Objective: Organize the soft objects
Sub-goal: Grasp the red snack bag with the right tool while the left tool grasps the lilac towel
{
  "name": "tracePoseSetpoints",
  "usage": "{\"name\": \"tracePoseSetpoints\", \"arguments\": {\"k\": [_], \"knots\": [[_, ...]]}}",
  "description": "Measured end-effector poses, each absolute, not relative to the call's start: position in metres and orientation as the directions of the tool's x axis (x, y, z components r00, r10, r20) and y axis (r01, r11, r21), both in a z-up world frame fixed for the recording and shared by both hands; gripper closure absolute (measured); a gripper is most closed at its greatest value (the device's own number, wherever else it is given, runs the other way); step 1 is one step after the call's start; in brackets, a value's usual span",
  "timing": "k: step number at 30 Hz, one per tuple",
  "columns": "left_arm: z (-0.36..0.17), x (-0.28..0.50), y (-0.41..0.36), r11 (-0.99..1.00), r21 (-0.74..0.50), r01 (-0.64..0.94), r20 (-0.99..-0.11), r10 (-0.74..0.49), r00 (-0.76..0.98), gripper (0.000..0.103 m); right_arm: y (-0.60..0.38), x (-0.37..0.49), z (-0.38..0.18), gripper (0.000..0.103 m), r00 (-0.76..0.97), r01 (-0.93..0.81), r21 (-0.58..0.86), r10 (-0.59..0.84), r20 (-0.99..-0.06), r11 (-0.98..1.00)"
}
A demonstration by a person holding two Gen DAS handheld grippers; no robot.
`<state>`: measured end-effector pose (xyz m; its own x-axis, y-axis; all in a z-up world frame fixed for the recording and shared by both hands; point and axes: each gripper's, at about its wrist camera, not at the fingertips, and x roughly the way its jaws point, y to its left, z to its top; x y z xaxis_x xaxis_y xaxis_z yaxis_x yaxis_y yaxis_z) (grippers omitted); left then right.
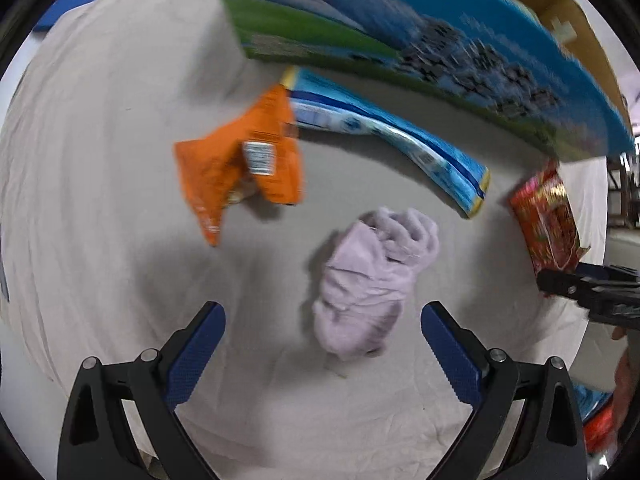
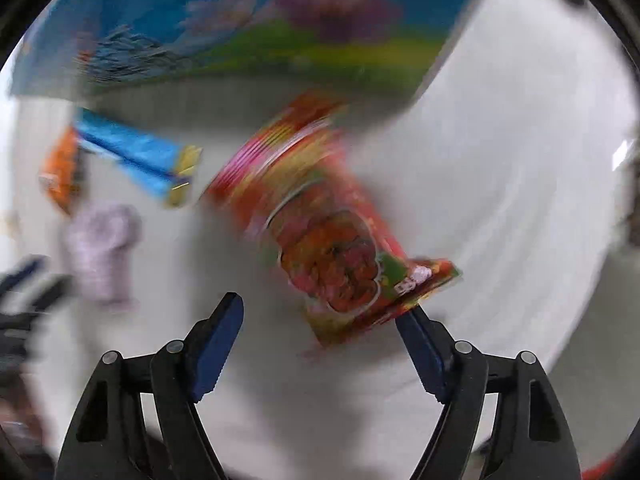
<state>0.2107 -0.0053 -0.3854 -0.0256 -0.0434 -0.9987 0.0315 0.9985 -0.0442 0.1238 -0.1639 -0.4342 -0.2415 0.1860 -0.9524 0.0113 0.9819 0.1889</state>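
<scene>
A crumpled lilac cloth [image 1: 372, 280] lies on the white sheet just ahead of my open, empty left gripper [image 1: 323, 318]. An orange snack bag [image 1: 244, 168] lies further off to the left. A blue packet [image 1: 392, 136] lies behind them. A red snack bag [image 2: 332, 236] lies in front of my open right gripper [image 2: 320, 312], its near corner by the right finger; it also shows in the left wrist view [image 1: 548, 220]. The right wrist view is blurred and shows the lilac cloth [image 2: 104, 248] at left.
A large cardboard box [image 1: 420, 40] with a blue and green printed side stands at the back; it also shows in the right wrist view [image 2: 248, 28]. The white sheet [image 1: 100, 160] covers the whole surface. More packets [image 1: 596, 420] lie at the lower right edge.
</scene>
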Motion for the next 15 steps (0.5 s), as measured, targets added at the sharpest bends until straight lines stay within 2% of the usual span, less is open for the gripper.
{"name": "tracePoseSetpoints", "arguments": {"k": [2,4,6,10,12,13,15], "knots": [[-0.394,0.212,-0.014,0.998,-0.033,0.059,-0.999,-0.031,-0.037,0.002,-0.166,0.126,-0.425,0.022,-0.203,0.033,0.196,0.198,-0.959,0.980],[-0.404,0.211,-0.025,0.996,-0.016,0.085,-0.999,-0.012,-0.049,0.002,-0.159,0.133,-0.412,0.020,-0.096,-0.070,0.033,0.026,-0.995,0.997],[-0.414,0.212,-0.031,0.994,-0.005,0.108,-0.998,0.001,-0.057,0.002,-0.152,0.139,-0.412,0.020,-0.035,-0.156,-0.066,-0.072,-0.997,0.986],[-0.434,0.212,-0.040,0.989,-0.003,0.146,-0.997,0.008,-0.076,0.002,-0.142,0.151,-0.425,0.017,-0.042,-0.226,-0.050,-0.061,-0.997,0.973],[-0.439,0.211,-0.044,0.987,-0.009,0.161,-0.997,0.005,-0.083,0.005,-0.142,0.153,-0.433,0.024,-0.080,-0.208,-0.031,-0.048,-0.996,0.978],[-0.441,0.209,-0.047,0.986,-0.015,0.168,-0.996,-0.001,-0.085,0.011,-0.142,0.152,-0.435,0.034,-0.097,-0.185,-0.026,-0.044,-0.994,0.982],[-0.443,0.205,-0.048,0.985,-0.029,0.172,-0.996,-0.013,-0.091,0.018,-0.144,0.148,-0.434,0.037,-0.148,-0.111,0.028,0.011,-0.989,0.993]]}}
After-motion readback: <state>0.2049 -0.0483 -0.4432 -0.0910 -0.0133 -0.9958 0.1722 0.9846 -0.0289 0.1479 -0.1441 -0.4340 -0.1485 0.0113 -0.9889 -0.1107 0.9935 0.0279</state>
